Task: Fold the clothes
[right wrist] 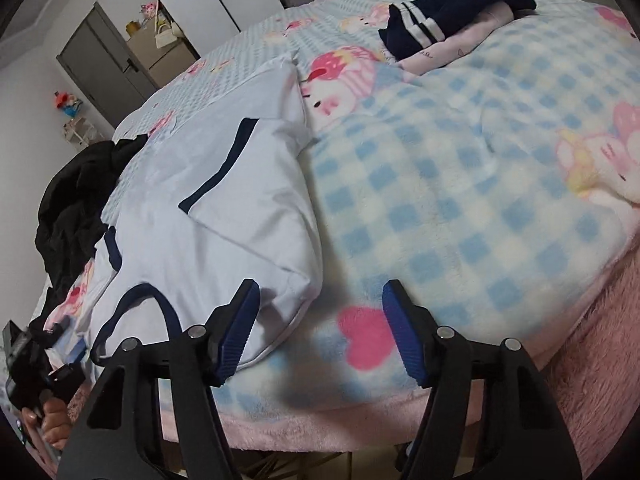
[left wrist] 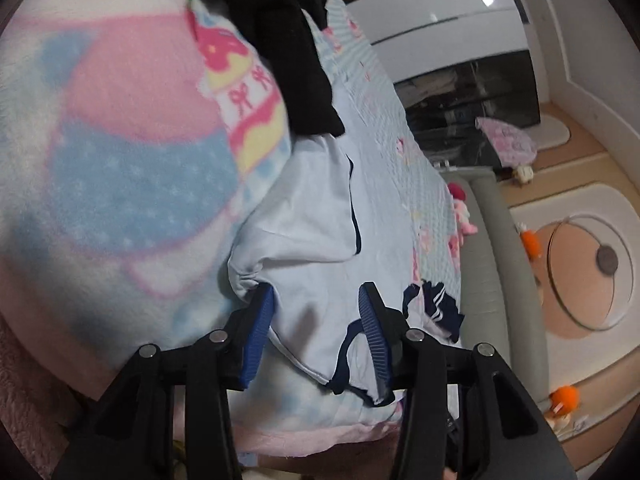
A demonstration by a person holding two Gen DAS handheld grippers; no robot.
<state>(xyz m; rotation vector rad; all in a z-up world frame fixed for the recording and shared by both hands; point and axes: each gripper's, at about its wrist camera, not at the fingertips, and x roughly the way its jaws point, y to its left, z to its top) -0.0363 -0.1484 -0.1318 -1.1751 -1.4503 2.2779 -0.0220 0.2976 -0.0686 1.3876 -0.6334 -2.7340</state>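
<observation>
A pale shirt with navy trim lies partly folded on the bed, one sleeve turned over its body. My left gripper is open at the shirt's near end, with the navy neckline lying loose between its blue pads. My right gripper is open too. Its left pad sits at the shirt's folded corner, and only the checked fleece blanket lies between its fingers. In the right wrist view, a hand holds the left gripper at the lower left.
A black garment is heaped beyond the shirt. A navy skirt with white stripes lies on a pink garment further off. Past the bed's grey edge are a round glass table and a dark cabinet.
</observation>
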